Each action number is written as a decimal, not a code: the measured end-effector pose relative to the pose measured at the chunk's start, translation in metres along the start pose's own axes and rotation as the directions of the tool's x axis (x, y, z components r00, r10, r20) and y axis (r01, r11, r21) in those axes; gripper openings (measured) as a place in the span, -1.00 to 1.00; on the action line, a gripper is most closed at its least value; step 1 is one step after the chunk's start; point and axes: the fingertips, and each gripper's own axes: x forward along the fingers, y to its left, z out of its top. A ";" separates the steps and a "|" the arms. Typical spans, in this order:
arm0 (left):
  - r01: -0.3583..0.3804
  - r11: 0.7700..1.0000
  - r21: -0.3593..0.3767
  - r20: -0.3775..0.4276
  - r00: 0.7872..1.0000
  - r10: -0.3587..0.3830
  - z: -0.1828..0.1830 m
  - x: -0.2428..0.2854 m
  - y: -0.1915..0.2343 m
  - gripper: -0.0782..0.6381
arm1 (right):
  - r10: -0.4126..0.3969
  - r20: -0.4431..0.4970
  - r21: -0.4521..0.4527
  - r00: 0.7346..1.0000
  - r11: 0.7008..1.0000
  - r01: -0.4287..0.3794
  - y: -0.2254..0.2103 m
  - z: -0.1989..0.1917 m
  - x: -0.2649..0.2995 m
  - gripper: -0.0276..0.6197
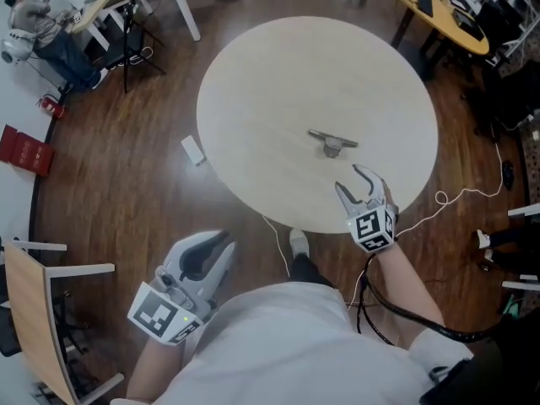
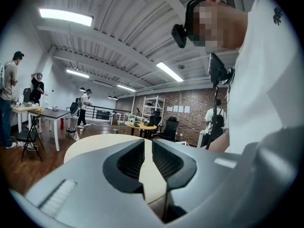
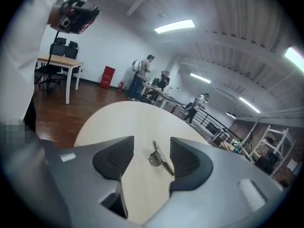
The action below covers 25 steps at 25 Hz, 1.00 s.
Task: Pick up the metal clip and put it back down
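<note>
The left hand-held gripper (image 1: 216, 248) hangs low beside the person's body, off the near edge of the round surface (image 1: 278, 83) and well apart from anything on it. In the left gripper view (image 2: 148, 156) its jaws are drawn almost together, with only a thin slit between the pads and nothing in it.

Further right, the metal clip (image 1: 332, 142) lies flat on the surface, right of centre, touched by nothing. From the head view its long bar runs roughly left to right, with the right end dipping slightly toward the person.

Right again and nearer the person, the right hand-held gripper (image 1: 353, 182) is over the near edge of the surface with its jaws spread wide and empty. The clip lies just ahead of its tips, further from the person and a little to the left. The right gripper view (image 3: 151, 148) shows the clip (image 3: 159, 158) framed in the gap between the pads, yet beyond them and touching neither. Its bar runs aslant there, neither square across the jaws nor in line with them.

The right hand is clearly the nearer one. Any grasp probably needs a short reach forward and a slight twist, so the pads close across the bar.
</note>
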 end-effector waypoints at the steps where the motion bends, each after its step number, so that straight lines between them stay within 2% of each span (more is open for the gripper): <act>1: 0.016 1.000 0.001 0.006 1.000 -0.016 -0.004 -0.013 -0.004 -0.67 | -0.019 0.010 0.036 1.000 0.999 0.018 0.009 0.006 -0.018 -0.21; 4: 0.064 0.998 0.009 0.029 0.997 -0.065 -0.017 -0.047 -0.014 -0.67 | -0.085 0.043 0.121 0.995 0.989 0.079 0.034 0.028 -0.075 -0.21; 7: 0.112 0.994 -0.003 0.018 0.994 -0.112 -0.038 -0.071 -0.026 -0.67 | -0.130 0.054 0.197 0.990 0.973 0.117 0.071 0.042 -0.134 -0.21; 10: 0.158 0.987 -0.022 0.009 0.987 -0.158 -0.053 -0.093 -0.041 -0.67 | -0.125 0.053 0.251 0.991 0.962 0.108 0.117 0.055 -0.187 -0.21; 13: 0.175 0.984 -0.019 0.028 0.984 -0.174 -0.060 -0.110 -0.053 -0.67 | -0.109 0.074 0.299 0.991 0.951 0.082 0.143 0.067 -0.225 -0.21; 19: 0.185 0.983 -0.018 0.039 0.982 -0.184 -0.068 -0.129 -0.066 -0.67 | -0.151 0.119 0.292 0.981 0.950 0.111 0.159 0.095 -0.273 -0.21; 25: 0.211 0.977 0.020 0.023 0.977 -0.211 -0.077 -0.121 -0.094 -0.67 | -0.182 0.132 0.289 0.974 0.947 0.137 0.175 0.086 -0.312 -0.22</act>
